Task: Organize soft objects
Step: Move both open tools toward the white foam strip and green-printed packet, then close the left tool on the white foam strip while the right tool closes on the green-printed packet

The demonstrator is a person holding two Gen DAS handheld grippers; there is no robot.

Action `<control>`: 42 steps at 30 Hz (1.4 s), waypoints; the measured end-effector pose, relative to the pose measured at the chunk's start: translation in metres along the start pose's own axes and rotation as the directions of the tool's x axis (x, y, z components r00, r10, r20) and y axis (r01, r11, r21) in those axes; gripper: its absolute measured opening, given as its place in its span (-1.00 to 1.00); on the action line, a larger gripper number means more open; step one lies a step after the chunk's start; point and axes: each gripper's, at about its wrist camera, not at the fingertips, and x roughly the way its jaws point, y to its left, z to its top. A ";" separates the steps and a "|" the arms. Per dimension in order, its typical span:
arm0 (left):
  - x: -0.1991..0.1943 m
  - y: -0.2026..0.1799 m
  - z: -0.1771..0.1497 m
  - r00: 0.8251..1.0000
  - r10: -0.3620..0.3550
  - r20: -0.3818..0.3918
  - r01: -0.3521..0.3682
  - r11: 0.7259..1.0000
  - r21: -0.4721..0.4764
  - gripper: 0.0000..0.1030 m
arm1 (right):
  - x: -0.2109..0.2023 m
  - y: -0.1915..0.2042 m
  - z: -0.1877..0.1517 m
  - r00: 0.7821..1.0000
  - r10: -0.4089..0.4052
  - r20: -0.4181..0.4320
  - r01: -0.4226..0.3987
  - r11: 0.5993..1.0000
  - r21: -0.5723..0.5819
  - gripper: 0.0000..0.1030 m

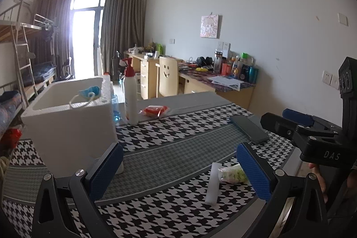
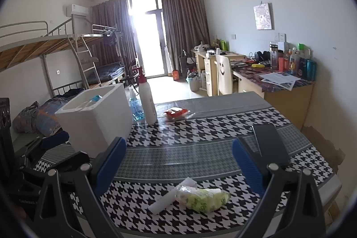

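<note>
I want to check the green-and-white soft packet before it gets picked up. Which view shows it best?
The right wrist view: the green-and-white packet lies whole between the open fingers. In the left wrist view a finger hides part of it.

Both grippers share one build — black plastic frames with triangular cut-outs, silver round screws at the pivots, and blue textured pads on the fingers. The left gripper [image 1: 179, 167] shows this up close; the right gripper [image 1: 290, 119] also bears pale "DAS" lettering — its blocky black housing rising behind.
</note>
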 end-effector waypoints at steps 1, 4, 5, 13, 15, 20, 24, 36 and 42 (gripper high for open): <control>0.002 -0.002 -0.001 1.000 -0.003 -0.008 0.003 1.000 0.001 0.98 | 0.000 -0.001 -0.001 1.000 -0.003 -0.001 0.003 1.000 0.000 0.90; 0.007 -0.005 -0.005 1.000 -0.012 -0.024 0.012 1.000 0.004 0.98 | -0.001 -0.005 -0.004 1.000 -0.012 -0.006 0.012 1.000 0.005 0.90; 0.009 -0.006 -0.006 0.999 -0.014 -0.029 0.014 1.000 0.006 0.98 | -0.001 -0.006 -0.005 1.000 -0.011 -0.010 0.012 1.000 0.008 0.90; 0.019 -0.016 -0.014 0.997 -0.034 -0.062 0.035 0.999 0.016 0.98 | -0.001 -0.014 -0.013 0.999 -0.026 -0.028 0.026 1.000 0.014 0.90; 0.021 -0.017 -0.015 0.997 -0.037 -0.071 0.038 0.999 0.018 0.98 | 0.000 -0.016 -0.014 0.999 -0.033 -0.035 0.034 0.999 0.013 0.90; 0.027 -0.021 -0.020 0.995 -0.042 -0.091 0.044 0.999 0.023 0.98 | 0.001 -0.021 -0.021 0.998 -0.041 -0.051 0.042 0.999 0.021 0.90; 0.033 -0.023 -0.023 0.993 -0.045 -0.109 0.047 0.999 0.020 0.98 | 0.005 -0.024 -0.027 0.997 -0.041 -0.067 0.043 0.999 0.031 0.90; 0.052 -0.030 -0.036 0.983 -0.056 -0.173 0.059 0.998 0.015 0.98 | 0.017 -0.037 -0.048 0.990 -0.045 -0.130 0.053 0.997 0.055 0.90; 0.064 -0.030 -0.043 0.977 -0.055 -0.208 0.057 0.998 0.004 0.98 | 0.025 -0.044 -0.060 0.984 -0.045 -0.172 0.058 0.996 0.068 0.90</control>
